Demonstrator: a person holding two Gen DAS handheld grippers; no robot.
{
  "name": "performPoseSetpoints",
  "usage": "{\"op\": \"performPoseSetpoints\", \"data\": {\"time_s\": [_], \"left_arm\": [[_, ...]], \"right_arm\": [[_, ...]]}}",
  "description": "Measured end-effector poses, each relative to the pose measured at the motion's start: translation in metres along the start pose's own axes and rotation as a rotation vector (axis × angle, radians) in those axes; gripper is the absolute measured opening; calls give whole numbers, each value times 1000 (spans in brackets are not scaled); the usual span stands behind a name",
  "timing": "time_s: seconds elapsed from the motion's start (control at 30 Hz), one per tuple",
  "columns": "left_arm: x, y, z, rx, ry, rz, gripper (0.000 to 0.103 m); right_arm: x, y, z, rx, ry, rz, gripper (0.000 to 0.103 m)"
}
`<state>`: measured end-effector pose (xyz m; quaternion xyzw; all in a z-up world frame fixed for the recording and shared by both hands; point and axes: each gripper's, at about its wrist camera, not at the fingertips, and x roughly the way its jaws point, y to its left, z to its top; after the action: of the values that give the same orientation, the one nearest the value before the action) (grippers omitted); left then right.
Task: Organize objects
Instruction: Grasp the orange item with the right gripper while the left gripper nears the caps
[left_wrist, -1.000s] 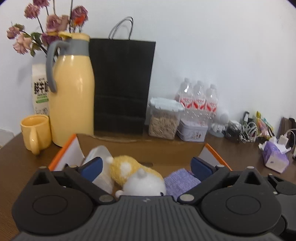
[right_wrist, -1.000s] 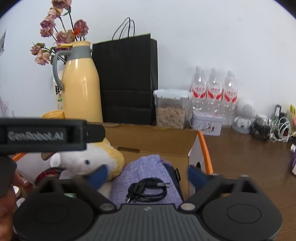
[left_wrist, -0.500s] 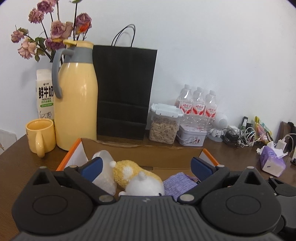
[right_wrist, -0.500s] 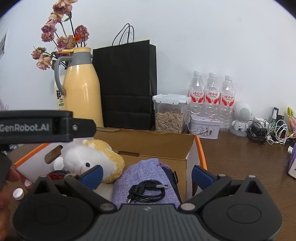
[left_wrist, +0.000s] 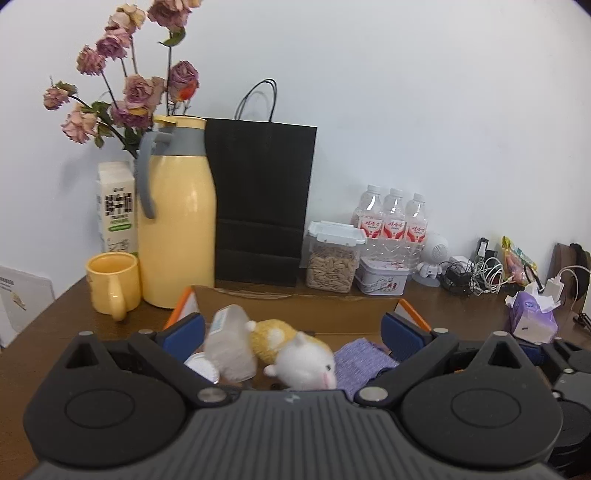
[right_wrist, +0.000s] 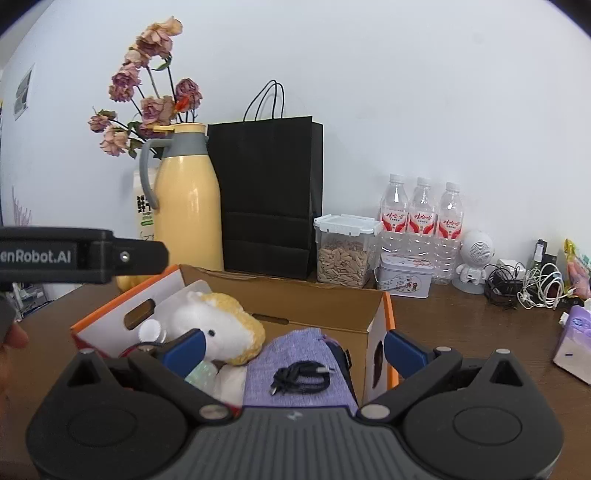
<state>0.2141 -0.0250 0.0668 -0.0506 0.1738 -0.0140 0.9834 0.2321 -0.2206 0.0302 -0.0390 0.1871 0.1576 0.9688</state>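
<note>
Below my two grippers sits the open cardboard box (right_wrist: 332, 295) on the bench (right_wrist: 461, 332), its walls hemming in a plush toy (right_wrist: 218, 328), a purple pouch (right_wrist: 295, 354) with a black cable (right_wrist: 301, 376), and a clear bottle (left_wrist: 229, 343). Open bench lies right of the box. My left gripper (left_wrist: 291, 328) and right gripper (right_wrist: 293, 345) both have jaws spread wide, holding nothing.

Both wrist views look level and close over the cardboard box (left_wrist: 295, 306) toward the wall, sharing it.
</note>
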Motion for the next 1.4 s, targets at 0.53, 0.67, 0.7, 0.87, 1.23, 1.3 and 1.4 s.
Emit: {"op": "performPoseSetpoints", "data": {"time_s": [0.53, 0.67, 0.7, 0.87, 1.23, 1.3, 1.4], "left_arm": [[-76, 46, -45, 60, 116, 95, 103], [-87, 60, -66, 67, 165, 120, 103], [-89, 63, -71, 69, 174, 127, 103], [-104, 72, -89, 49, 204, 141, 103], [-104, 79, -107, 12, 255, 127, 103], [-103, 80, -108, 6, 258, 125, 103], [-100, 82, -110, 3, 265, 128, 103]], "right_arm": [[-64, 12, -69, -29, 174, 27, 103], [-75, 12, -91, -12, 233, 35, 103], [-78, 13, -96, -6, 242, 36, 103], [-88, 20, -113, 35, 275, 36, 101], [-90, 42, -127, 24, 267, 26, 63], [-91, 43, -127, 16, 261, 32, 53], [-93, 47, -127, 0, 258, 41, 40]]}}
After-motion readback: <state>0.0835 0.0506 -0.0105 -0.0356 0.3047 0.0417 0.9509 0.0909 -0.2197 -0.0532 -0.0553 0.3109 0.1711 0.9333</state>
